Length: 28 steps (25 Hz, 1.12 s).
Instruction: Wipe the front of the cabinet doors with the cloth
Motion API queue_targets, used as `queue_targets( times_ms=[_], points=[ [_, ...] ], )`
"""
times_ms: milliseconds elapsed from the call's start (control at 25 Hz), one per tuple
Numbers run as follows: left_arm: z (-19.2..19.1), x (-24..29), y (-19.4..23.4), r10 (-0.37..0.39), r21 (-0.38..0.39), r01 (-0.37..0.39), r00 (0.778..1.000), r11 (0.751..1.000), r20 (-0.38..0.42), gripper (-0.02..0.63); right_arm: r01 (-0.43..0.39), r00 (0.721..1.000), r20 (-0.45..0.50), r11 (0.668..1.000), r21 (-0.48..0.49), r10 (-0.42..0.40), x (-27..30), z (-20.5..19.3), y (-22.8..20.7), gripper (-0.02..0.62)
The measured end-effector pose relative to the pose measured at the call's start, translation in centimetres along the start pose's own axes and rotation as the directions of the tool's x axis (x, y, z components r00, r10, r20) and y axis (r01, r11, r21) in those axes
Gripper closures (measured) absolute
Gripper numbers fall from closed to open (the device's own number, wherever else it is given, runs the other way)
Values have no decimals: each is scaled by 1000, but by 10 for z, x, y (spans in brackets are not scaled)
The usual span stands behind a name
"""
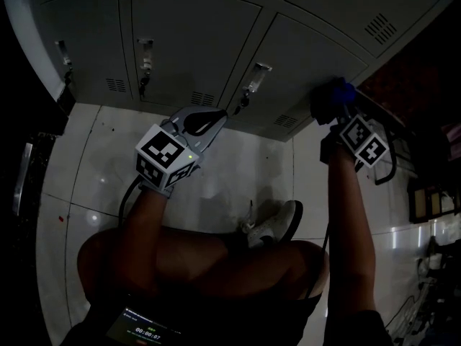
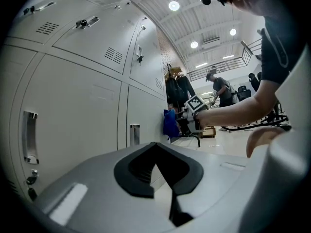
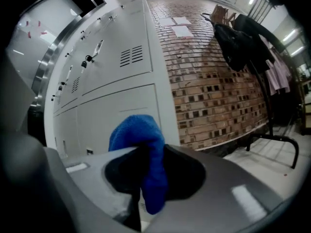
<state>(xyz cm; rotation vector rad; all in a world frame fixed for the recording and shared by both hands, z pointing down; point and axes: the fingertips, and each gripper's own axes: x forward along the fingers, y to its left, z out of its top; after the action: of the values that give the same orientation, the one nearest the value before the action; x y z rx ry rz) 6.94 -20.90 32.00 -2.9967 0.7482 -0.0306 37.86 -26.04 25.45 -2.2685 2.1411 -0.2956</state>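
Left gripper is shut with nothing in it, hanging a bit back from the cabinet doors. Right gripper is clamped on the blue cloth, which bunches out past its tip. The head view's pretty dim, but the cloth seems pressed against the far-right door.

Jaws of left claw together, empty; cabinet doors alongside; beyond, right claw holds blue cloth at doors.
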Motion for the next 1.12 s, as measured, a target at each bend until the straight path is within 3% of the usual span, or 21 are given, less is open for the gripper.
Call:
queue_targets(
  times_ms=[240, 560, 880, 1120],
  points=[
    [0, -1, 3, 16, -6, -16, 1000, 1000, -4, 606, -169, 986, -21, 985, -31, 168, 9, -29, 98, 518],
    [5, -2, 5, 25, -21, -25, 1000, 999, 16, 606, -305, 948, -115, 951, -52, 297, 44, -75, 203, 518],
    [6, -5, 7, 25, -27, -24, 999, 999, 27, 606, -306, 947, -131, 948, -85, 293, 61, -72, 210, 518],
    [4, -4, 6, 22, -23, -22, 1000, 1000, 19, 606, -268, 957, -135, 961, -63, 258, 58, -69, 174, 518]
  ],
)
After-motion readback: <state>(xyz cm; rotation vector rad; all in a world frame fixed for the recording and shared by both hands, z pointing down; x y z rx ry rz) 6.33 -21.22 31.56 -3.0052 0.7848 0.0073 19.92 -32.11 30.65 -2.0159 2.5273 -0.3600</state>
